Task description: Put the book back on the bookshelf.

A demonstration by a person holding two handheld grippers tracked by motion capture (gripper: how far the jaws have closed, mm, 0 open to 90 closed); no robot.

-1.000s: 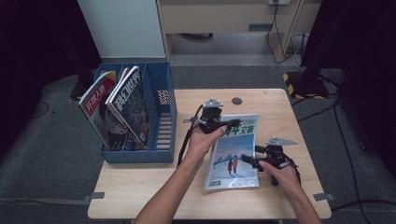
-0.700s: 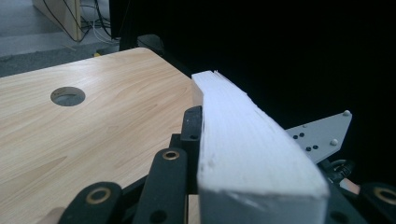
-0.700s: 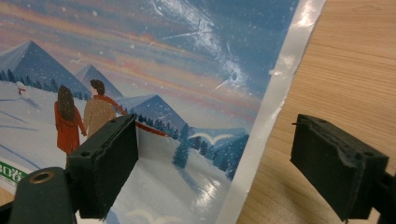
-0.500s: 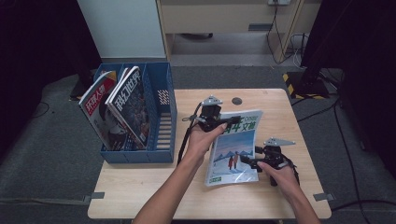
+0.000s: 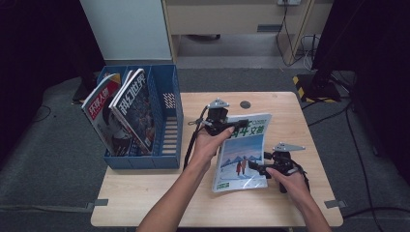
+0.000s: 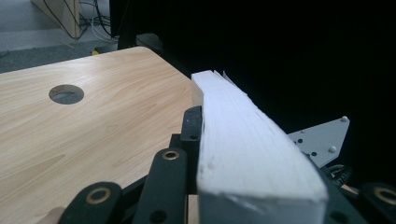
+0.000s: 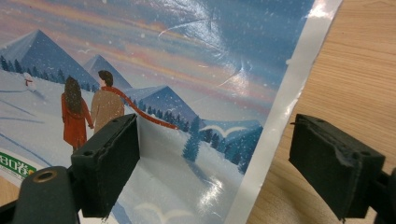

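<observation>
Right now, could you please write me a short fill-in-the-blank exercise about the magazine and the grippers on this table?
1. The left gripper is shut on the far edge of the ____.
2. The right gripper has its jaws ____ across the magazine's near edge.
3. Two other magazines stand in the ____ file rack.
4. The table has a round ____ beyond the magazine.

Missing words: magazine; open; blue; hole

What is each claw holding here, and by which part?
The left claw grips the magazine at its far top edge. The right claw stands open around its right edge, holding nothing.
</observation>
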